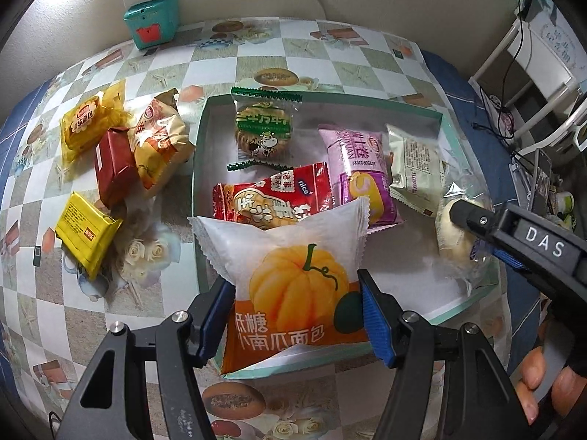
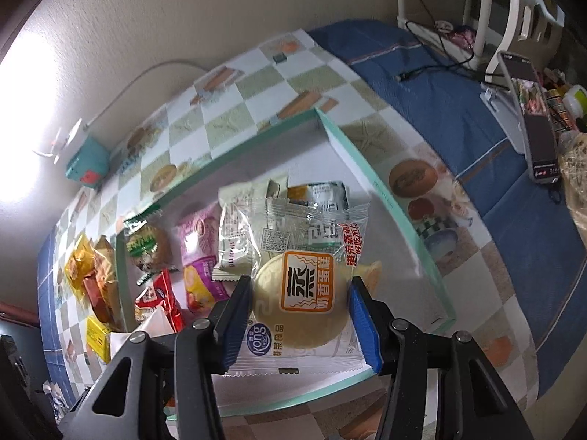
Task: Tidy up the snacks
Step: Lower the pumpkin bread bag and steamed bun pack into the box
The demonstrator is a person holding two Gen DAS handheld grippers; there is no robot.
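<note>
Nearest the lens, the white-and-orange pumpkin-bread packet [image 1: 293, 286] was gripped across its puffy middle by the left gripper [image 1: 297, 315] over the mint-rimmed cardboard tray [image 1: 411, 104] — light, soft, crushable — while the right gripper [image 2: 299, 315] held a clear-wrapped steamed cake [image 2: 301, 300] likewise.

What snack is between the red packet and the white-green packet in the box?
The purple packet lies between the red packet and the white-green packet, in the left wrist view.

My left gripper [image 1: 295, 315] is pinching the pumpkin bread packet [image 1: 293, 282] over the near edge of the green-rimmed box [image 1: 200, 168], while my right gripper [image 1: 473, 220] is pressing a pale cake packet [image 1: 458, 253] at its right side.
</note>
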